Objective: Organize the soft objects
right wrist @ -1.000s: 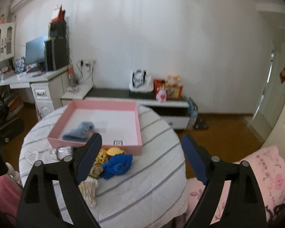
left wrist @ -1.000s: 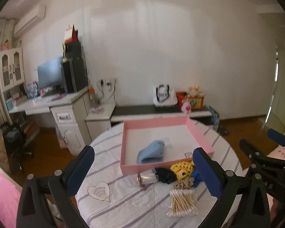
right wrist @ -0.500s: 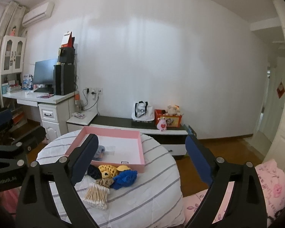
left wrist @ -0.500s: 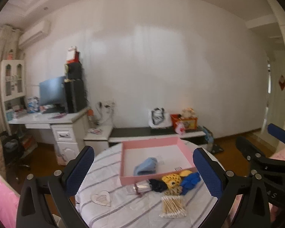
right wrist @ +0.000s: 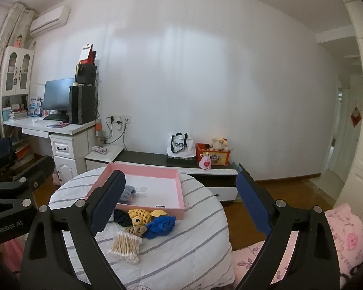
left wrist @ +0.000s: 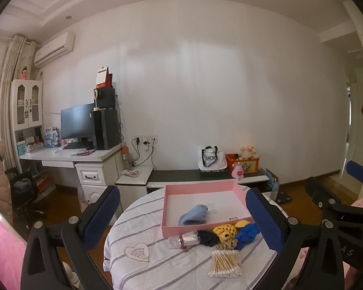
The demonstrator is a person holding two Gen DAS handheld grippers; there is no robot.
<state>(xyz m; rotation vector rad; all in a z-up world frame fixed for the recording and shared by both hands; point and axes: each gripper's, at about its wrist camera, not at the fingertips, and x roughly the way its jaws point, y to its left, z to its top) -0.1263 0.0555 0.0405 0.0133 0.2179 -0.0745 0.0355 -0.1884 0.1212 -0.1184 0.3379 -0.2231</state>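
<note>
A pink tray sits on a round table with a striped white cloth. A light blue soft cloth lies inside the tray. In front of the tray lie a dark scrunchie, a yellow knitted toy, a blue soft item and a tan scrunchie. My left gripper and right gripper are both open, empty, held well above and back from the table.
A pack of cotton swabs and a small clear packet lie near the soft items. A desk with a monitor stands at left, a low cabinet behind the table, pink bedding at right.
Both grippers have risen and pulled back from the table and tilted up, so the table looks smaller and lower. The objects have not moved.
</note>
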